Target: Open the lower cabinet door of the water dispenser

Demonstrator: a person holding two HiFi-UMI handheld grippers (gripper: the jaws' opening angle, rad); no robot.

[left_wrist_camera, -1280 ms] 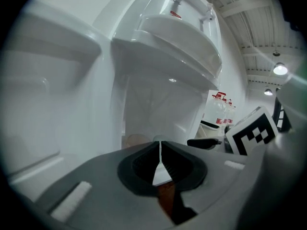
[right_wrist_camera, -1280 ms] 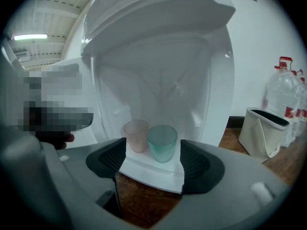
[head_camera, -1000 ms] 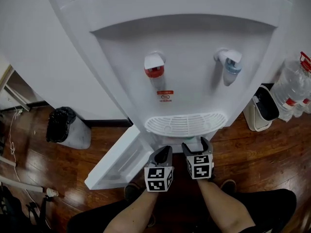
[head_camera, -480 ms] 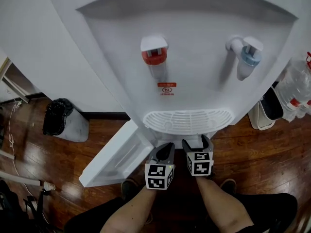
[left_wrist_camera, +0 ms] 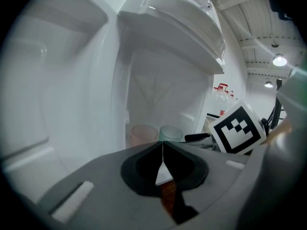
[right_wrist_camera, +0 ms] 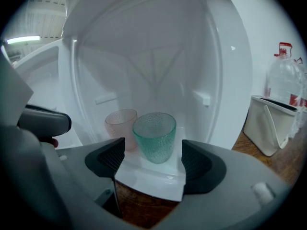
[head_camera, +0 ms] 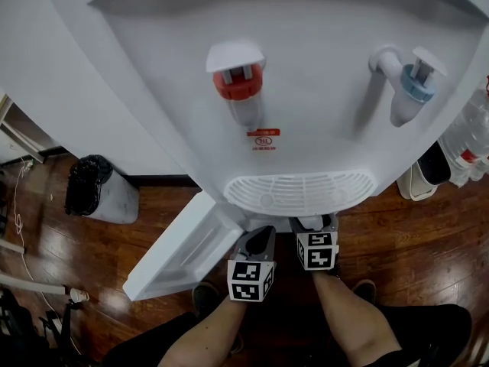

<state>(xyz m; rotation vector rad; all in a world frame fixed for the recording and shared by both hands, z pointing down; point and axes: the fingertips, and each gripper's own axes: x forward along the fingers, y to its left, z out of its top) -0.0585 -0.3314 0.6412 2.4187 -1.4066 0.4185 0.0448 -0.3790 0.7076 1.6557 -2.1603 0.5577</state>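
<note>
**Left tongs** [left_wrist_camera: 162, 148]: narrow, tips meeting, nothing between them.

**Right tongs** [right_wrist_camera: 149, 158]: spread wide and empty. You see the green cup [right_wrist_camera: 154, 135] beyond the gap, not touched by the pads.

**Change:** over the last second you have lowered both tongs a little. They now sit under the drip tray [head_camera: 298, 192], facing the cabinet mouth.

**Cabinet door** [head_camera: 179, 251]: swung out to your left over the wood floor [head_camera: 397, 243], just as it stood a second ago. It has not moved.

**Cabinet interior** [right_wrist_camera: 153, 66]: exposed. The green cup is in front, and the pink cup [right_wrist_camera: 120, 123] is just beside it to the left and slightly behind.

**Water dispenser** [head_camera: 321, 90]: red and blue taps above, untouched.

**Meaning:** the opening looks complete. Your descent seems aimed at the shelf, not the door.
</note>
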